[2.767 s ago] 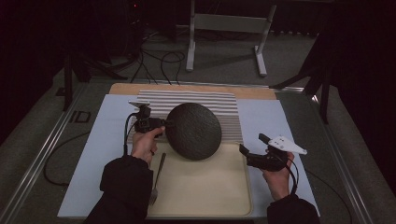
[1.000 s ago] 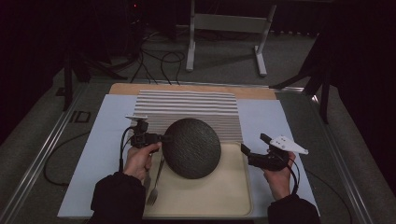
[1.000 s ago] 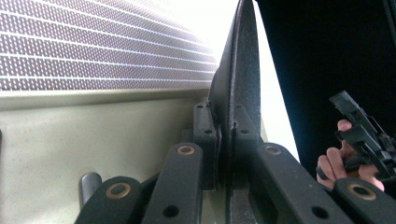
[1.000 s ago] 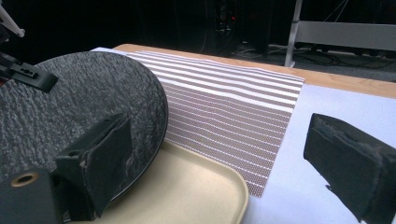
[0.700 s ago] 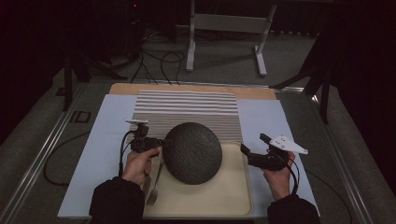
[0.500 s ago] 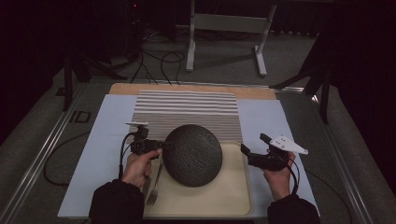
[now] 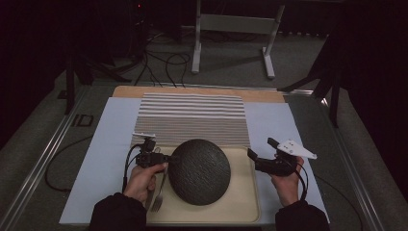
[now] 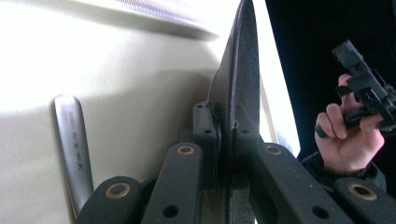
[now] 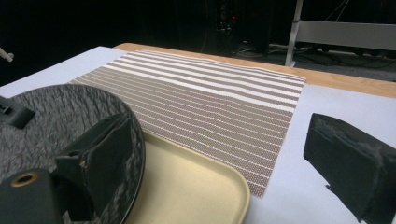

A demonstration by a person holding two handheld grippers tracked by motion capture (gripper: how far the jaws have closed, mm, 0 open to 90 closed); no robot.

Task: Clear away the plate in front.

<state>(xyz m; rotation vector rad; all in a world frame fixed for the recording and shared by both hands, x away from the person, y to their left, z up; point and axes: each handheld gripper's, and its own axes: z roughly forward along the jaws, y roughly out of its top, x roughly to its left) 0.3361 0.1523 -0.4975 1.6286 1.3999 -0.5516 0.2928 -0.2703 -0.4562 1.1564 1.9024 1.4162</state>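
Observation:
A dark, round, rough-textured plate point(image 7: 199, 171) is over the beige tray point(image 7: 243, 202). My left gripper point(image 7: 168, 159) is shut on its left rim. In the left gripper view the plate point(image 8: 240, 93) stands edge on between the two pads, with the tray point(image 8: 116, 70) behind it and a shadow between them. My right gripper point(image 7: 260, 149) is open just off the tray's right edge, with nothing between its fingers. In the right gripper view the plate point(image 9: 60, 116) lies behind the left jaw, and the right gripper point(image 9: 224, 163) is spread over the tray's corner point(image 9: 196, 186).
A fork point(image 7: 159, 197) lies on the tray's left side under my left hand; its handle point(image 8: 72, 144) appears in the left gripper view. A brown-and-white striped placemat point(image 7: 192, 118) lies beyond the tray on a pale blue sheet point(image 7: 110, 144). A metal stand point(image 7: 231, 24) rises behind the table.
My left gripper has drawn the plate back from the placemat's edge toward the person and lower, over the middle of the tray. The right gripper has stayed in place.

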